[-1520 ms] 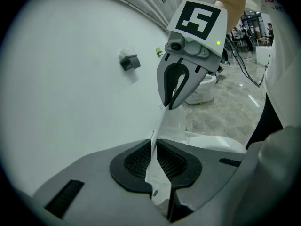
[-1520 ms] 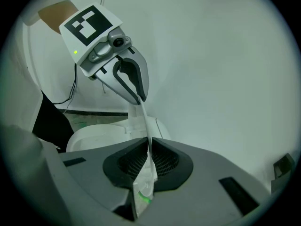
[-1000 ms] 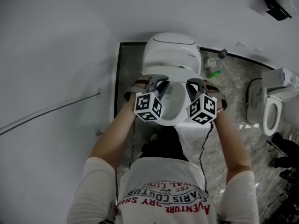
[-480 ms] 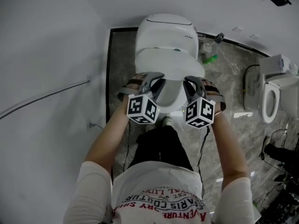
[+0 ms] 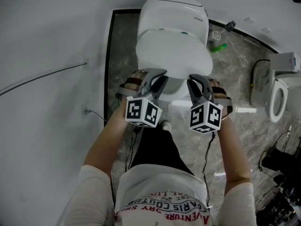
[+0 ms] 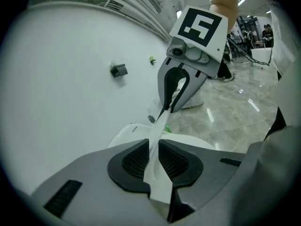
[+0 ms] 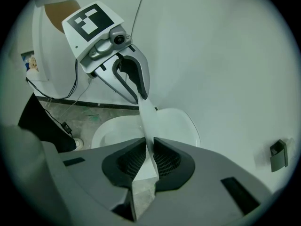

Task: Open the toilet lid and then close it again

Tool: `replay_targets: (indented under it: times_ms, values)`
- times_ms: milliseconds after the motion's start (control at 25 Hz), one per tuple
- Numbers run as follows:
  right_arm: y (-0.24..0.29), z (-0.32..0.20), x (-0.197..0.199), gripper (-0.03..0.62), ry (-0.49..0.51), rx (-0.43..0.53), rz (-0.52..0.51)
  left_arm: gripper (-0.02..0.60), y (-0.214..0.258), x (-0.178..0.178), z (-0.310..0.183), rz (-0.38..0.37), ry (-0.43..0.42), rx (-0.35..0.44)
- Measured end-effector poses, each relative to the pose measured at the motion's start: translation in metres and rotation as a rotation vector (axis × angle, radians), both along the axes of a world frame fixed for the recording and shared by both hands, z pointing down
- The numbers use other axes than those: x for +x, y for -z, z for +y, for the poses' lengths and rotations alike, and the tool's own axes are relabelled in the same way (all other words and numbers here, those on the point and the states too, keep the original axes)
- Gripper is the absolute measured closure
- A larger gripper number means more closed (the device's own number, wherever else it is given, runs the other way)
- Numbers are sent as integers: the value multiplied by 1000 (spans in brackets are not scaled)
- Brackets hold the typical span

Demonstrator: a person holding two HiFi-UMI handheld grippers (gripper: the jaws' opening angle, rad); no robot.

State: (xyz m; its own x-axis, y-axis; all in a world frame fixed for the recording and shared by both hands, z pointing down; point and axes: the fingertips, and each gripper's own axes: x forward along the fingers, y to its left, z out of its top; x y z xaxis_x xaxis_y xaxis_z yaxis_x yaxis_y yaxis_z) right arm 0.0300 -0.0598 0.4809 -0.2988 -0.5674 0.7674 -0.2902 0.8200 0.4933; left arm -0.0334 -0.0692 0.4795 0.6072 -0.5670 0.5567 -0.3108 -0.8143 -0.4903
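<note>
Currently left claw (image 6: 154, 161) opening, toilet lid (image 5: 174, 51) rim between pads (image 6: 135, 162), touching; right claw (image 7: 149, 161) clamped on same rim, lid part-raised.

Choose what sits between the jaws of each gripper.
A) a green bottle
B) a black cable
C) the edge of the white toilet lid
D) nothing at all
C: the thin white edge of the toilet lid runs between the black pads of the left gripper and of the right gripper, each seen in its own gripper view. The left gripper's jaws are opening with the edge between them.
</note>
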Motion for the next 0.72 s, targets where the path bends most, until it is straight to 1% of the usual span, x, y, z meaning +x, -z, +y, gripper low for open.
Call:
replay_targets:
  times_ms: [200, 400, 720]
  values:
    - [-23, 23, -2, 559, 38, 1, -4, 511, -23, -2, 23, -8, 31, 2]
    - [-52, 46, -4, 559, 76, -9, -10, 505, -52, -4, 46, -21, 50, -33]
    - [-101, 80, -7, 549, 135, -53, 15, 495, -99, -6, 79, -84, 47, -73]
